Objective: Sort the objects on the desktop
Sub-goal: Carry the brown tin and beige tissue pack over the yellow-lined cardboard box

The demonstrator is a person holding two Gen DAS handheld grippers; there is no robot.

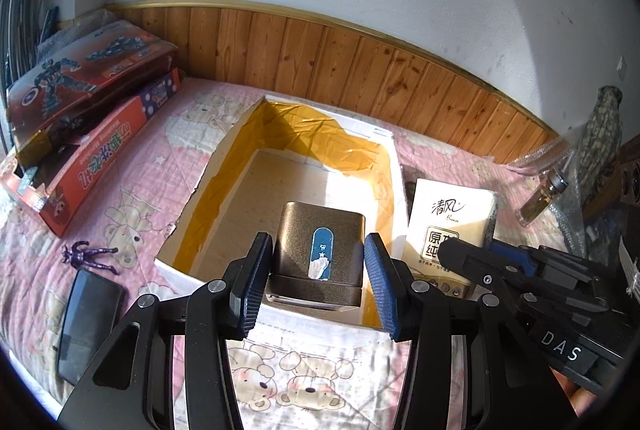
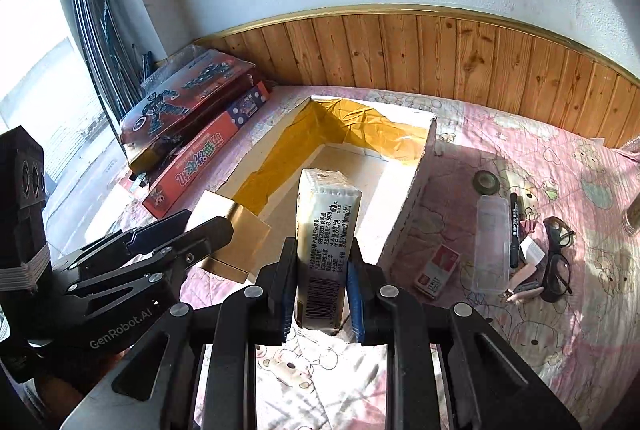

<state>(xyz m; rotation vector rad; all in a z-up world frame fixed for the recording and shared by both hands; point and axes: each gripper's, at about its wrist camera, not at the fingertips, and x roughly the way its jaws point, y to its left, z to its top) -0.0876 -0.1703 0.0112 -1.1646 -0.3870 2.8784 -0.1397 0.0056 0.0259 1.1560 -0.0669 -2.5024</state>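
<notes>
An open white cardboard box [image 1: 200, 181] with a yellow lining sits on the pink bear-print cloth; it also shows in the right wrist view [image 2: 424, 165]. My left gripper [image 1: 318, 282] is shut on a bronze metal box [image 1: 320, 254] with a blue label, held over the cardboard box's near edge. My right gripper [image 2: 322, 290] is shut on a cream tissue pack [image 2: 326, 230], held upright just short of the box. The same tissue pack [image 1: 448, 230] and right gripper [image 1: 500, 262] show at the right of the left wrist view. The left gripper [image 2: 160, 242] shows at the left of the right wrist view.
Red toy boxes [image 1: 80, 133] are stacked at the far left. A purple figurine [image 1: 88, 256] and a black phone [image 1: 86, 322] lie near left. A small glass bottle [image 1: 542, 199] lies at right. Tape roll [image 2: 486, 181], clear case [image 2: 492, 242], marker [image 2: 514, 230], glasses [image 2: 558, 258] and a red pack [image 2: 438, 270] lie right of the box.
</notes>
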